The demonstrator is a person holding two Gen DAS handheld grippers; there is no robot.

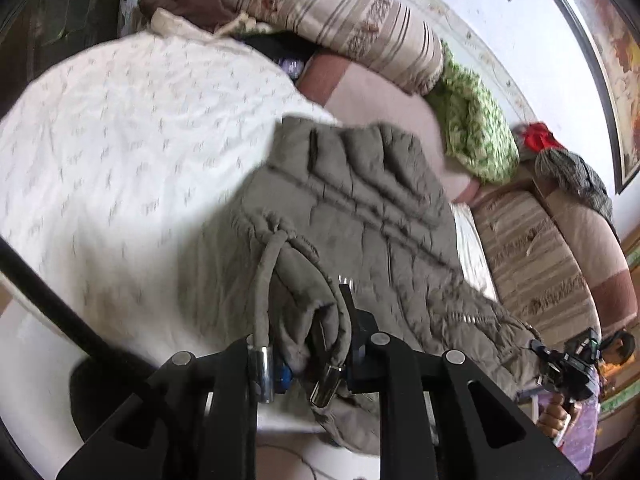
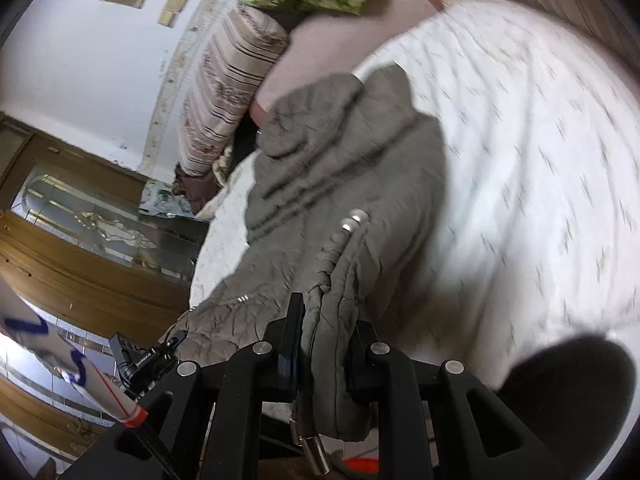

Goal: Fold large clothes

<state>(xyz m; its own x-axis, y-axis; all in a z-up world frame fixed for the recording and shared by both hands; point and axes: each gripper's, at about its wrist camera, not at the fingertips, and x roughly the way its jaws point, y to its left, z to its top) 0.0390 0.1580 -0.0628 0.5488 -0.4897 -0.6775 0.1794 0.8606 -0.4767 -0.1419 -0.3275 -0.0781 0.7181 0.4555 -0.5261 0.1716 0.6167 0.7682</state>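
A grey-brown quilted jacket [image 1: 360, 200] hangs stretched over a white patterned sheet [image 1: 120, 140]. My left gripper [image 1: 308, 344] is shut on a bunched edge of the jacket with its drawstring and metal cord ends. My right gripper [image 2: 324, 344] is shut on another edge of the jacket [image 2: 340, 168], near a row of metal snaps. The right gripper also shows in the left wrist view [image 1: 568, 364] at the jacket's far end. The left gripper shows small in the right wrist view [image 2: 148, 360]. Both views are motion-blurred.
Striped cushions [image 1: 340, 12] and a pink sofa seat [image 1: 380, 96] lie behind the sheet. A green knitted cloth [image 1: 472, 128] and red and grey garments [image 1: 560, 156] rest on the sofa. A wooden door with glass [image 2: 80, 232] stands to the left.
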